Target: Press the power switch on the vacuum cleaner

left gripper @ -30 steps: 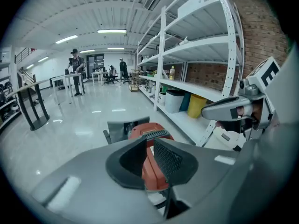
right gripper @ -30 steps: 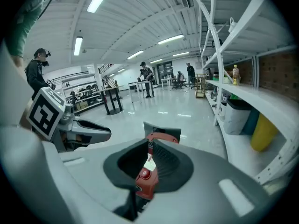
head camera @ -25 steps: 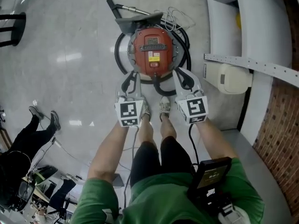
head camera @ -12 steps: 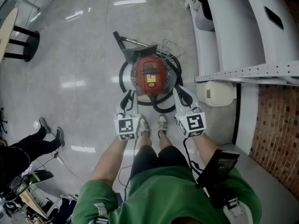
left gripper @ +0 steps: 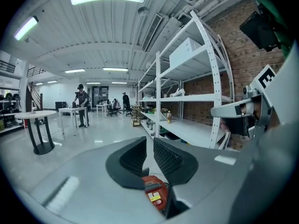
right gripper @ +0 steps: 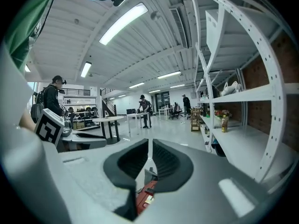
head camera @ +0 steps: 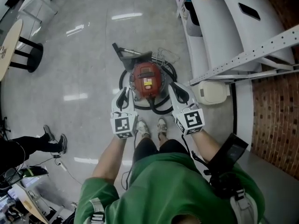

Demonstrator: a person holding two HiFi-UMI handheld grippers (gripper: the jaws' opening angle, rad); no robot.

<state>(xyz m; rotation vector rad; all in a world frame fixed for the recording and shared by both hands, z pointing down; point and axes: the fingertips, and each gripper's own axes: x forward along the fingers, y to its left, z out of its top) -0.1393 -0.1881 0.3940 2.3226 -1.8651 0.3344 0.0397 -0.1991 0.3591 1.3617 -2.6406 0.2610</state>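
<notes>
Vacuum: round red-lidded vacuum cleaner (head camera: 147, 80) stands on the glossy grey floor (head camera: 79, 55), just ahead of our shoes (head camera: 142, 127) and near the white metal shelving (head camera: 219, 41).
Hose: black ribbed hose (head camera: 161, 108) loops round the base. The dark floor nozzle (head camera: 127, 55) and some thin wires (head camera: 164, 55) lie on the far side.
Left tool: left tool (head camera: 124, 93) hangs over the vacuum's left edge, apart from it as far as we can tell. Jaws are drawn nearly together, only a thin slit, nothing in it.
Right tool: right tool (head camera: 179, 90) hangs over the right edge. Same narrow slit, nothing held.
Switch: the power switch is too small for us to pick out. The lid shows a dark panel (head camera: 146, 70) and a yellow label (head camera: 148, 82), and we guess the switch is close by them.
Stage: we judge this as the approach, press not yet made.
Risk, wrong spot: with the switch unclear from above, a tip may land on the label or the panel and nothing turns on.
Risk, slip: the lid looks domed and smooth, so an angled push could skid off it.
Risk, shove: an off-centre press may rock the canister or scoot it across the slick floor.
Risk, snag: hose loops and wires sit close, so a tool or a foot could catch them.
Risk, clash: both tools flank the lid closely, and moving them in together could knock them into each other.
</notes>
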